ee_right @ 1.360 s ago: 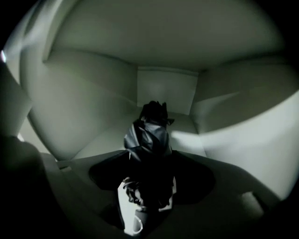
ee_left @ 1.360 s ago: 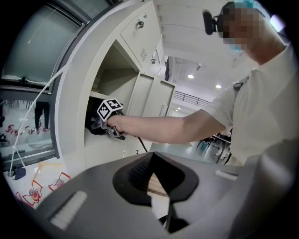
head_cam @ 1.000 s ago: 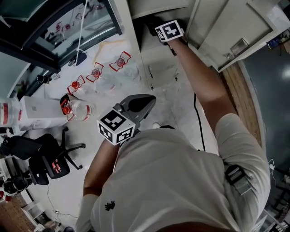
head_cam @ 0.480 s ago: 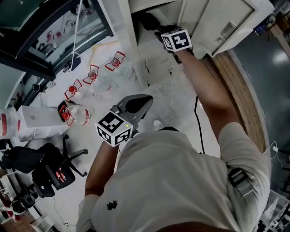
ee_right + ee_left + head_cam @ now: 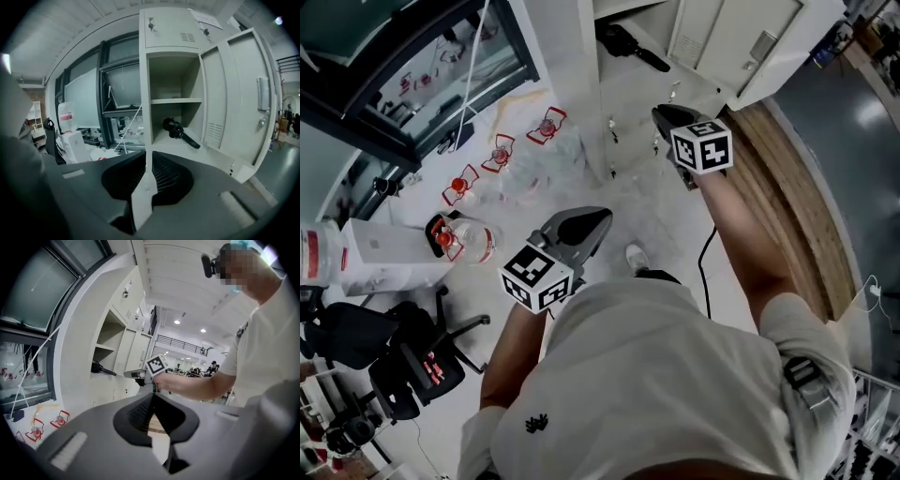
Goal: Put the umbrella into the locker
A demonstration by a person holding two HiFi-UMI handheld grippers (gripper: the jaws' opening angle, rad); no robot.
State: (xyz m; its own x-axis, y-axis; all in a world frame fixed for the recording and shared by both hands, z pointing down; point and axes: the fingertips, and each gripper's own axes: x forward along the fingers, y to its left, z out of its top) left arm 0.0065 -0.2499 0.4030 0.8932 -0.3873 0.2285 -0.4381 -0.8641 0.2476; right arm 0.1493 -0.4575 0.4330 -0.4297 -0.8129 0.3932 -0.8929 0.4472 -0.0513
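The umbrella (image 5: pixel 628 44) is lying in the open locker (image 5: pixel 727 42), top middle. The right gripper (image 5: pixel 664 116) is closing on nothing below it. The left gripper (image 5: pixel 598 221) is sitting shut, empty, in the middle.

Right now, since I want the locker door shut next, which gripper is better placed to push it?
Right, probably. The right gripper is nearer the open locker door, its jaws closing with nothing between them; the left gripper hangs back close to the person.

Black umbrella (image 5: pixel 180 131) flat in open locker (image 5: pixel 168 28)
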